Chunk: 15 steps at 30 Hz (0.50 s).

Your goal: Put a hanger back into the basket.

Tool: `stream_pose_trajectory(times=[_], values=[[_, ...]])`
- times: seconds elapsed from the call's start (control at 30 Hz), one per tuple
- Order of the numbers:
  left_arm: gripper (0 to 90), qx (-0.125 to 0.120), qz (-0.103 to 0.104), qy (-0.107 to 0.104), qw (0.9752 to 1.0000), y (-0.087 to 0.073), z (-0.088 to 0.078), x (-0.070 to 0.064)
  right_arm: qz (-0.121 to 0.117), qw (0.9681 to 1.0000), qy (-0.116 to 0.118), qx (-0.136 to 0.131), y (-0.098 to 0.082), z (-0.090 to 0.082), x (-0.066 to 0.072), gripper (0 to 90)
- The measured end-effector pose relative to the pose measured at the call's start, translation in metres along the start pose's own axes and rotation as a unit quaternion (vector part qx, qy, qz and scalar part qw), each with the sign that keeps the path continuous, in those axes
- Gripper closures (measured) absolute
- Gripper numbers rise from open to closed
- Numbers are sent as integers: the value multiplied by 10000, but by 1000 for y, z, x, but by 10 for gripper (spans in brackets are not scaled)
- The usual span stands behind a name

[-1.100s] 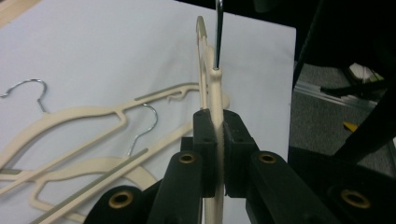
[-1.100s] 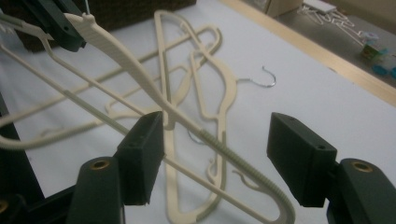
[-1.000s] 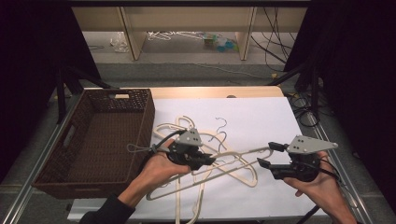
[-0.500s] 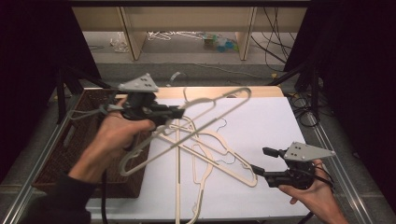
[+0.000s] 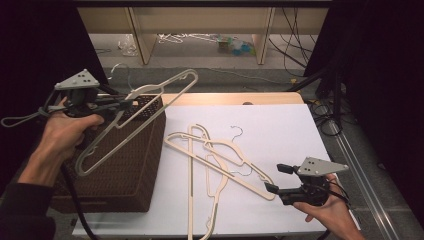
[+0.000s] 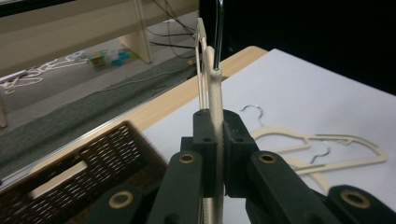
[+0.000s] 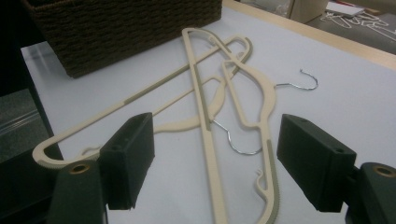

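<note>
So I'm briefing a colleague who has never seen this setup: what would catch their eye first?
First, the cream plastic hanger lifted over the dark brown wicker basket at the table's left, clamped in the left gripper. Next, the pile of cream hangers with wire hooks lying crossed on the white table sheet. The right gripper sits beside it, jaws just opening with nothing between them.

I see a cream plastic hanger with a silver wire hook (image 5: 135,117) over a dark brown woven basket (image 5: 127,160). More cream plastic hangers (image 5: 220,155) lie on the white sheet (image 5: 285,125), which covers a light wooden table (image 5: 235,98). My grippers are black with grey plates.
</note>
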<state>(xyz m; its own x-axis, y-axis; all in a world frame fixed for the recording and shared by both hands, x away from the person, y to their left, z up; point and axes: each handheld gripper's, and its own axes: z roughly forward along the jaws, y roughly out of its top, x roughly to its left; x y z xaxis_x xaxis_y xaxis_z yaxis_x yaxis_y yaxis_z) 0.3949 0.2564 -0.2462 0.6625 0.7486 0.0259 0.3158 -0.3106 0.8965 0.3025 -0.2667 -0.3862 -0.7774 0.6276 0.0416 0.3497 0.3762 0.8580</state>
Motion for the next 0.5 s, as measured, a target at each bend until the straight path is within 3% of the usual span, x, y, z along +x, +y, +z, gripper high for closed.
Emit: stream_pose_trajectory(times=[0.07, 0.17, 0.5], values=[[857, 10, -116, 101, 9999, -11, -5, 12, 3, 10000, 14, 41, -2, 1, -1, 283], [857, -25, -76, 232, 9997, -27, -13, 30, 12, 10000, 30, 93, -4, 3, -1, 282], [857, 27, -81, 414, 9991, -61, -25, 56, 87, 9999, 94, 95, -9, 6, -3, 276]])
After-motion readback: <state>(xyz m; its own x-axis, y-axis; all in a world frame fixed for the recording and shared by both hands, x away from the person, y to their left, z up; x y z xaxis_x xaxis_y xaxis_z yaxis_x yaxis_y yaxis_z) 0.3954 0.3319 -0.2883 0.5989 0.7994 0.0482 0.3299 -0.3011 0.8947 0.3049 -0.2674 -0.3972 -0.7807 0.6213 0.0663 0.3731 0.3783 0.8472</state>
